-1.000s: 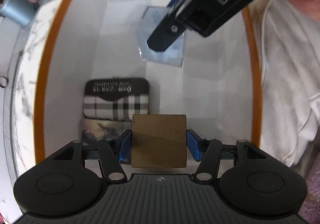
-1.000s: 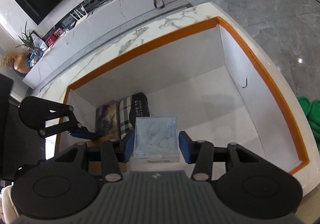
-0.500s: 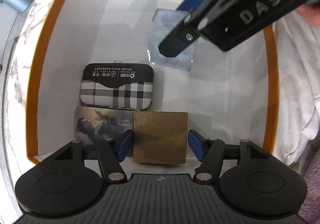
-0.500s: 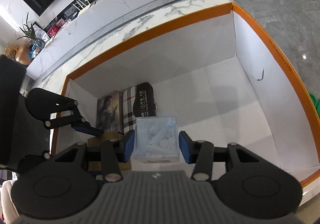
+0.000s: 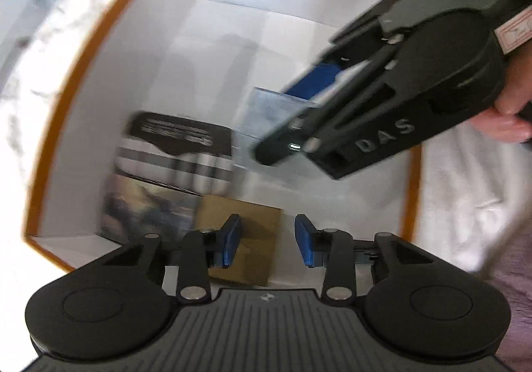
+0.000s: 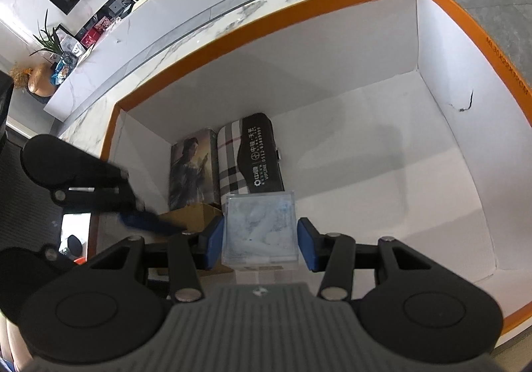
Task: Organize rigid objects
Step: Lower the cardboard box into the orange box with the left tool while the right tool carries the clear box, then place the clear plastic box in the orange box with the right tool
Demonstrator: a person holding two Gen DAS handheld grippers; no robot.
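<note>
Since 0.5 s ago the left gripper (image 5: 267,240) has let go of the brown box (image 5: 247,220); its blue pads now stand apart, empty, above the box, which lies on the floor of the bin (image 6: 382,179) beside the picture tin (image 5: 146,209). The right gripper (image 6: 260,240) has come lower, toward the near left corner of the bin.

That right gripper holds the clear box (image 6: 259,229) between its pads, jaws about half closed on its 2 sides. The clear box is square, flat, hard plastic, with pale, cloudy contents. It hangs over the bin floor, just beside the plaid case (image 6: 247,157) and the brown box.

The brown box looks like ribbed cardboard, matte. The plaid case has rounded corners, a black flap and white print. The tin carries a painted figure. The bin is white card with an orange rim.

The left view is blurred by motion, and shows the hand (image 5: 508,112) on the right gripper's handle. The right view is sharp, and shows the marble counter (image 6: 232,22) behind the bin.
</note>
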